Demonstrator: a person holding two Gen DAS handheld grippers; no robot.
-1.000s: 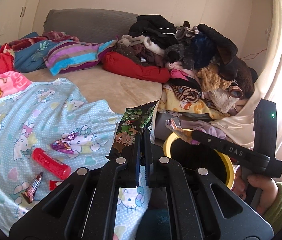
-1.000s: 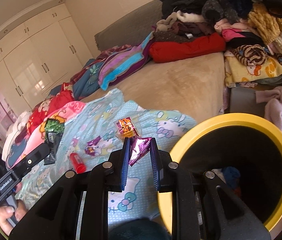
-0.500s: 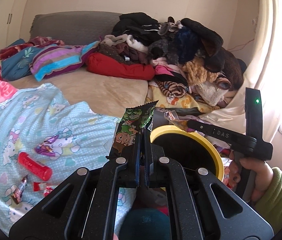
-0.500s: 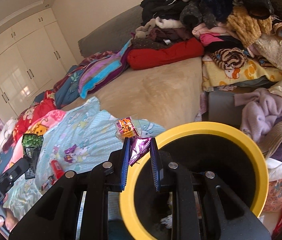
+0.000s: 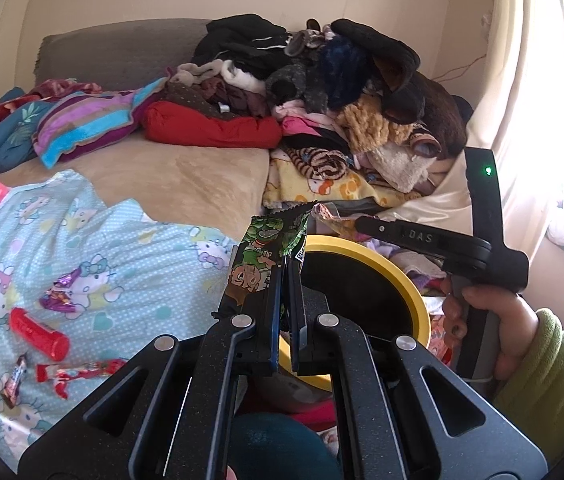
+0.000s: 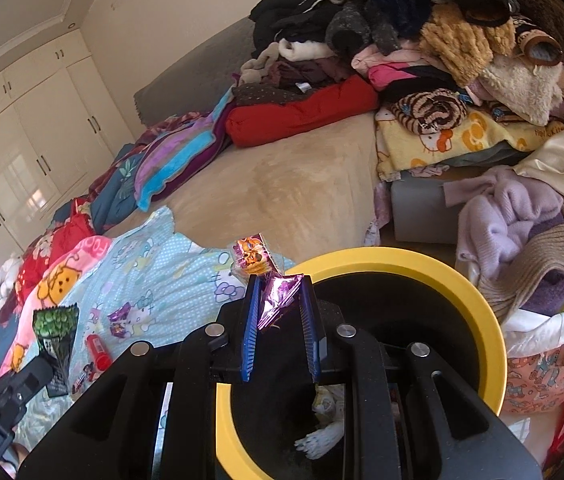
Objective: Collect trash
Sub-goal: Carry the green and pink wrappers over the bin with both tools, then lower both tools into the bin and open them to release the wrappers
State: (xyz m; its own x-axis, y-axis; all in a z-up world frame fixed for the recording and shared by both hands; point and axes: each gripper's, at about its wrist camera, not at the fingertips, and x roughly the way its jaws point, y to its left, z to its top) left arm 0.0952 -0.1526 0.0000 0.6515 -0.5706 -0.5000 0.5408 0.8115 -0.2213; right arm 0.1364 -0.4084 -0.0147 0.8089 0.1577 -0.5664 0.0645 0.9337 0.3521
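My left gripper (image 5: 286, 276) is shut on a green snack wrapper (image 5: 266, 256), held at the near rim of the yellow-rimmed black bin (image 5: 401, 276). My right gripper (image 6: 280, 300) is shut on purple foil wrappers (image 6: 276, 298), with an orange-printed one (image 6: 252, 256) sticking up above its fingers, right over the bin's (image 6: 477, 300) left rim. Crumpled trash lies at the bin's bottom (image 6: 321, 436). In the right wrist view the green wrapper (image 6: 54, 324) shows at lower left in the left gripper. A hand in a green sleeve (image 5: 549, 376) holds the right gripper's handle.
On the blue cartoon-cat blanket (image 5: 130, 240) lie a red tube (image 5: 38, 334), a purple foil wrapper (image 5: 60, 294), a red-white wrapper (image 5: 78, 370) and a small dark candy wrapper (image 5: 14, 380). A tall heap of clothes (image 5: 341, 92) fills the bed's far right. A curtain (image 5: 529, 80) hangs right.
Both grippers have carried their wrappers to the right, so the bin now sits under and ahead of them. The blanket's litter has slid left in view. Both grips are unchanged.
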